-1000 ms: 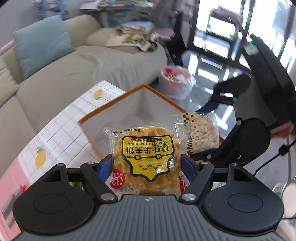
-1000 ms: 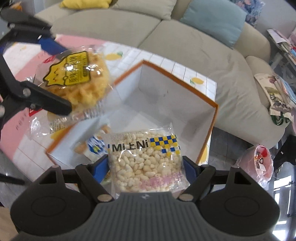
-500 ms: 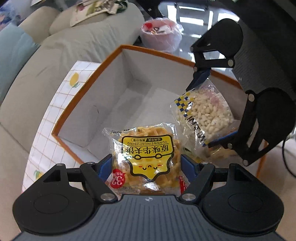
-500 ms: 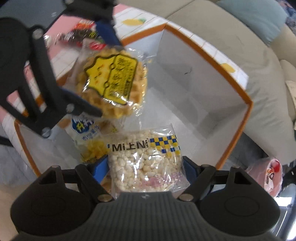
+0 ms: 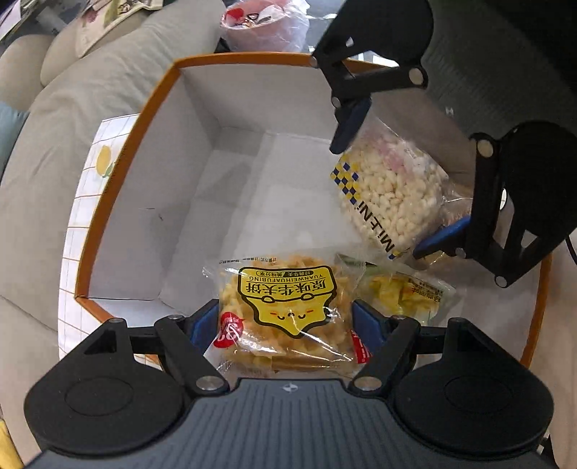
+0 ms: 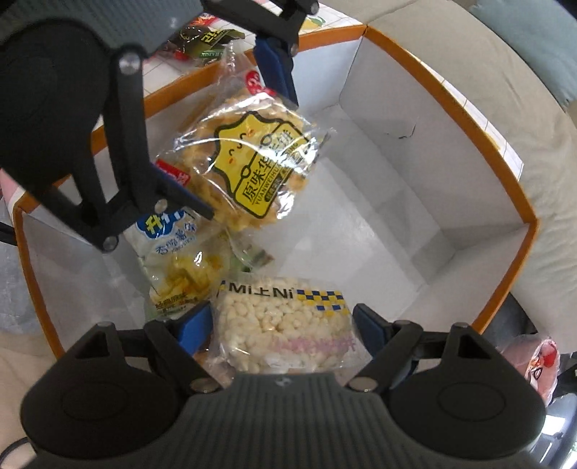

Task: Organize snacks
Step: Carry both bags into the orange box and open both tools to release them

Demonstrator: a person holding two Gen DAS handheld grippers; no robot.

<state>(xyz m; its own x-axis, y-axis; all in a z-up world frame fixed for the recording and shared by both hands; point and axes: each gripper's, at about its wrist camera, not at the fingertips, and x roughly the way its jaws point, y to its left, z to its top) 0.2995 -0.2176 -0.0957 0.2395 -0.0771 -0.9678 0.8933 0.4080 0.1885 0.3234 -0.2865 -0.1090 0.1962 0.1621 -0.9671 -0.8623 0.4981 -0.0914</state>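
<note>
- Inside, the orange-rimmed box (image 5: 119, 169) was where both grippers hung, pointing steeply down between its white walls.
- The left gripper (image 5: 285, 324) had the waffle packet (image 5: 288, 296) between its blue pads. Its jaws were opening, yet the pads still met the wrapper's side edges and the packet hung off the floor.
- The right gripper (image 6: 283, 335) carried the puffed-rice packet (image 6: 285, 317) the same way: jaws opening, pads still against both edges, the packet tilted in the air.
- In the left wrist view the two packets were near each other but apart, the rice one off to the right and close to that side's rim.
- A corn-snack packet (image 6: 176, 259) lay flat on the box floor, beneath the waffle packet and just beside the rice one.
- The far part of the box floor (image 5: 252, 187) was bare white card up to the far corner, so that side had the most room.
- The box stood on a lemon-print cloth (image 5: 93, 173), its far rim close to the cloth's edge and the grey sofa (image 5: 54, 126).
- Dark snack wrappers (image 6: 205, 43) lay on the cloth outside the rim.
- A pink plastic bag (image 5: 267, 25) sat beyond the far rim.
</note>
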